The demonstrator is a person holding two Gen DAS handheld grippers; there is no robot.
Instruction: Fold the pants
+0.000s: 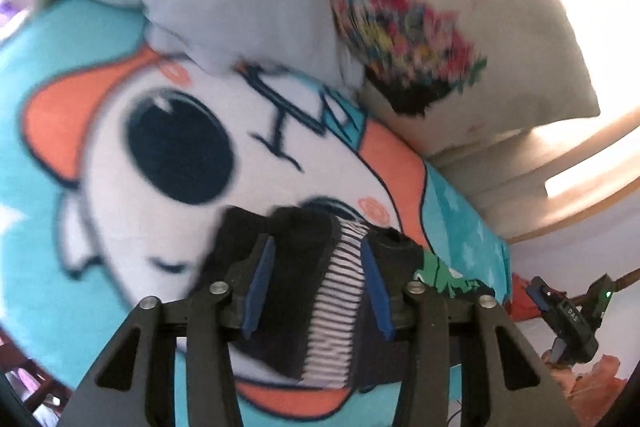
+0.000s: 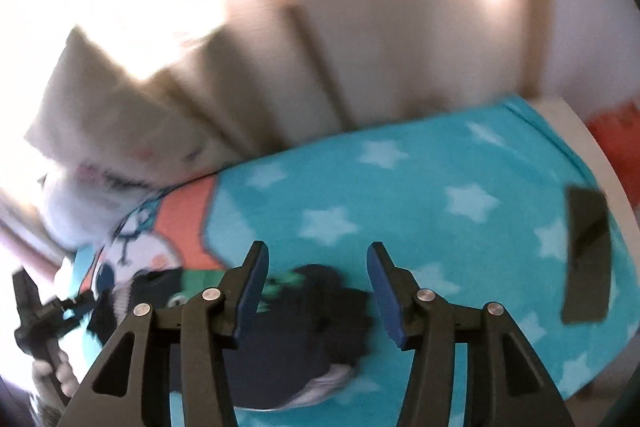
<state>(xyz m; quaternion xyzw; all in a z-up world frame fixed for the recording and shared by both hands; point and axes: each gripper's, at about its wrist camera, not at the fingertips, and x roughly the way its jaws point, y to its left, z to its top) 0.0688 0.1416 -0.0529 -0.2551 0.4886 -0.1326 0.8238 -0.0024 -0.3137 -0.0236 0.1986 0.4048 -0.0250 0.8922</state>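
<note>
Right now the pants (image 1: 320, 291) lie bunched on the blanket (image 1: 48, 155) on the bed — directly under and ahead of the left hand-held gripper (image 1: 318, 285), its jaws wide apart, gripping nothing. Equally spread and empty, the right hand-held gripper (image 2: 318, 293) hovers over their other end — both look about equally near.

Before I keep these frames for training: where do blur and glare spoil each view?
Left wrist view: motion blur smears the floral pillow and blanket; the left gripper and striped pants stay fairly sharp. Right wrist view: window glare whites out the upper left, the background is smeared, the pants soft; the right gripper is crisp.
</note>
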